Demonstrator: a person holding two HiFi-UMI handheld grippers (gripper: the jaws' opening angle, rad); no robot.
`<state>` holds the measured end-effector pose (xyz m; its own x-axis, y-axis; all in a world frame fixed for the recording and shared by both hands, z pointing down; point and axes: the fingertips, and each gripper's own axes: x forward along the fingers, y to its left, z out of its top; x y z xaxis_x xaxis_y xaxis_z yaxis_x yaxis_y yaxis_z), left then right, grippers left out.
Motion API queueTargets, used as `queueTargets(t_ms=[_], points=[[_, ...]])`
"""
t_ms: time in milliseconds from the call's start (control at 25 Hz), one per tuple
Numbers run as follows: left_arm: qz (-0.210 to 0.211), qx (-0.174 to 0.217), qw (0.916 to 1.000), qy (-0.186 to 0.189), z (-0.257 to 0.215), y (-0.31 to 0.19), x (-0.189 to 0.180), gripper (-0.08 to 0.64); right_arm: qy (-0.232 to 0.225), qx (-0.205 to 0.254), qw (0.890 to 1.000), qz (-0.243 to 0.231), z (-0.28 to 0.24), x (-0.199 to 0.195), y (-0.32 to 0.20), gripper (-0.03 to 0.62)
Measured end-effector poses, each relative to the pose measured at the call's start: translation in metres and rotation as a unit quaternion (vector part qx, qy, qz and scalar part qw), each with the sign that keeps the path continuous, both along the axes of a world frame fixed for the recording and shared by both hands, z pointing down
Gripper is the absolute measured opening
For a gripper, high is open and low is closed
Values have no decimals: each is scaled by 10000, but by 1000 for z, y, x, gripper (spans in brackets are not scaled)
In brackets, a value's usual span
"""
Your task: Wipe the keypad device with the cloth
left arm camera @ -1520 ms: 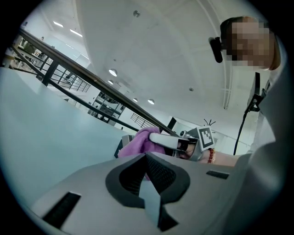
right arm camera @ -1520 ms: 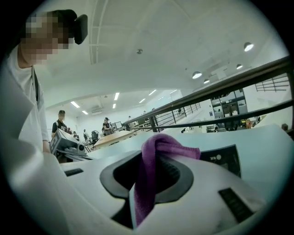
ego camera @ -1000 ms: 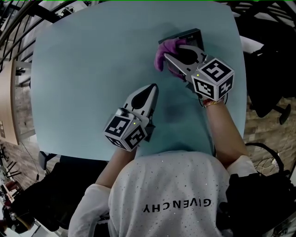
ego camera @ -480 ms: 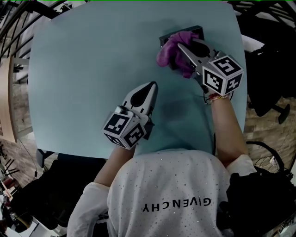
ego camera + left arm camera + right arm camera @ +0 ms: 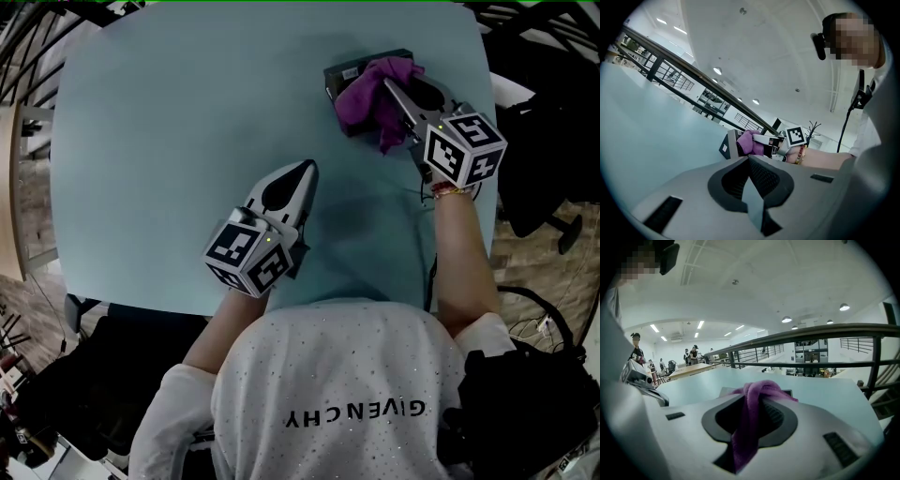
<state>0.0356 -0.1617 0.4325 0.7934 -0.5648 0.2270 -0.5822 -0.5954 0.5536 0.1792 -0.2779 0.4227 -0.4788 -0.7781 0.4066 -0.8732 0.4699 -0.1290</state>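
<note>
The right tool (image 5: 388, 86) is clenched on the purple cloth (image 5: 368, 92). In the right gripper view a strip of the cloth runs between the two jaws and hangs down toward the camera, while the rest bunches up over the tips. The cloth lies on the dark keypad device (image 5: 343, 73), which sits at the far right part of the pale blue surface (image 5: 178, 112), close to its far edge.

Compared with one second ago, the cloth and the right tool are moved across the device. Before, the cloth covered the left end of the device and the right end was bare. Now the left end is bare and the cloth covers the middle and the right part. Half a second ago the cloth was between these two positions. The marker cube (image 5: 464, 150) of the right tool is also shifted to the right with it.

The left tool (image 5: 307, 171) is in the same place as before, near the middle of the surface, well apart from the device. Its jaws are pressed together with nothing between them, as the left gripper view shows. That view also looks at the device from the side, with a small white label (image 5: 724, 149) on its dark end, and the cloth on top of it.
</note>
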Motion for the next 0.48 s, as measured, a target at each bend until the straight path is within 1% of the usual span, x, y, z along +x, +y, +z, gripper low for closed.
queueTargets(t_ms=[480], points=[[-27, -49, 10000, 5, 4, -1, -4, 0, -75, -20, 9987, 494, 3, 32, -5, 80]])
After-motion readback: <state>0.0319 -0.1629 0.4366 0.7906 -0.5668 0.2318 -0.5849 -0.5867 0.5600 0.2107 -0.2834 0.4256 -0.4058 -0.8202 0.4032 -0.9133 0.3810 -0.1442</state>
